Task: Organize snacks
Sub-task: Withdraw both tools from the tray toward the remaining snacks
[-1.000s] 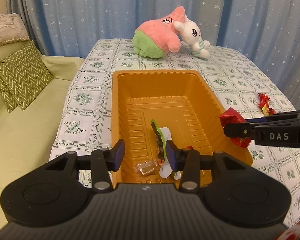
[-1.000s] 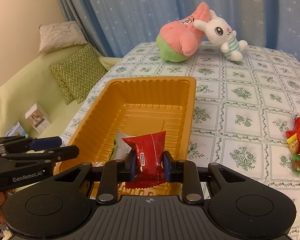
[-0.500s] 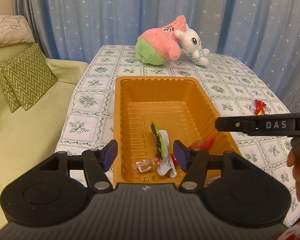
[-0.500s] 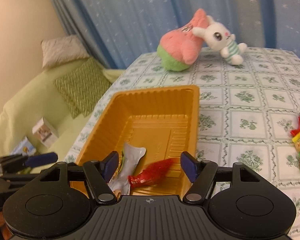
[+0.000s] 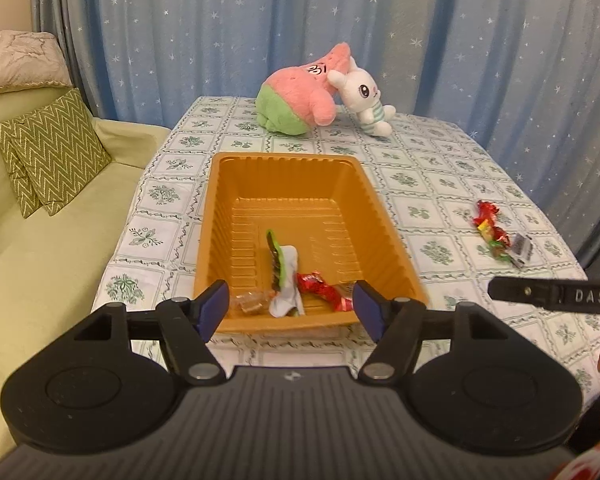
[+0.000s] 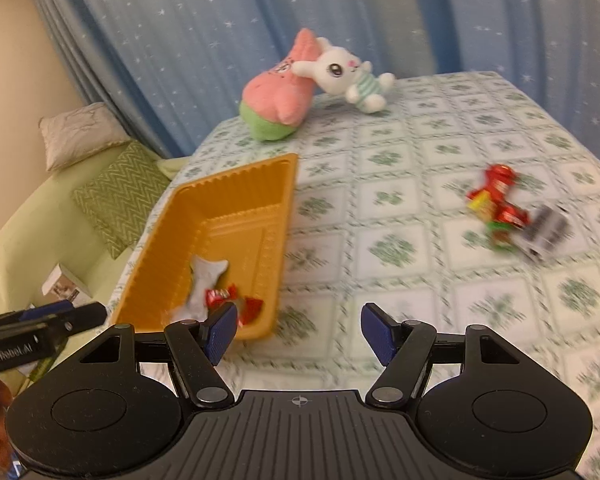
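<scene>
An orange tray (image 5: 296, 168) (image 6: 224, 188) sits on the patterned tablecloth. In its near end lie a red snack pack (image 5: 324, 290) (image 6: 230, 300), a white and green wrapper (image 5: 286, 280) (image 6: 206, 280) and a small clear-wrapped candy (image 5: 252, 300). A pile of loose snacks (image 5: 496, 236) (image 6: 508, 216) lies on the table to the right. My left gripper (image 5: 292, 308) is open and empty just before the tray's near rim. My right gripper (image 6: 298, 334) is open and empty, over the cloth right of the tray.
A pink and green plush (image 5: 300, 100) (image 6: 278, 96) and a white rabbit plush (image 5: 364, 96) (image 6: 346, 74) lie at the table's far end. A green sofa with a zigzag cushion (image 5: 48, 156) stands left of the table. Blue curtains hang behind.
My right gripper opened and dropped the red snack pack into the tray, then swung right towards the loose snacks. My left gripper opened wider and pulled back from the tray.
</scene>
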Demonstrator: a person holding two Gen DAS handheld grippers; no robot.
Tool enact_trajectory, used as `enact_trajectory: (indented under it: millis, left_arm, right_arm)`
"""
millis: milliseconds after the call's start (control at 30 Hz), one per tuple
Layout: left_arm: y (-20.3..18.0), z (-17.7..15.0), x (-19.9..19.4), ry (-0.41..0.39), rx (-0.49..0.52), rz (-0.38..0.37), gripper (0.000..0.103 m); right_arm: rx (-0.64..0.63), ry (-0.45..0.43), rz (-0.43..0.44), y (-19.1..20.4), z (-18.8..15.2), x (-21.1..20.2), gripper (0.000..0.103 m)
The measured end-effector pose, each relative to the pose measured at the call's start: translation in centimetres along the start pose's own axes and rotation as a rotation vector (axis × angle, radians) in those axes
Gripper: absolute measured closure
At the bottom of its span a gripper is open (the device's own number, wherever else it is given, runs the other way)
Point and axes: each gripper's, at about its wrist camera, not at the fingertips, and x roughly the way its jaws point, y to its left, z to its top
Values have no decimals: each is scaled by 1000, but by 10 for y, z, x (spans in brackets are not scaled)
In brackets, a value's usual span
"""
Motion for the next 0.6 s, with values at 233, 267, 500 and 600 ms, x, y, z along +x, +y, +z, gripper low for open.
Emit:
enact_trajectory:
  millis: [233,267,500,600]
  left_arm:
    - [-26,-10,-28,-16,-5,-11,33]
    - [-31,-11,-31,-18,-3,-15,32]
    - [-61,-18,-45,-25,15,-47,31]
    - [-72,-19,-46,-26,23,-67,30]
  right_arm:
    - [51,-35,-45,-22,-13,-39,35]
    - [58,-43,-49,-25,-14,-44,35]
    - [87,-95,-84,-43,-19,-79,35]
    - [95,-112,-103,-53,-21,-91,35]
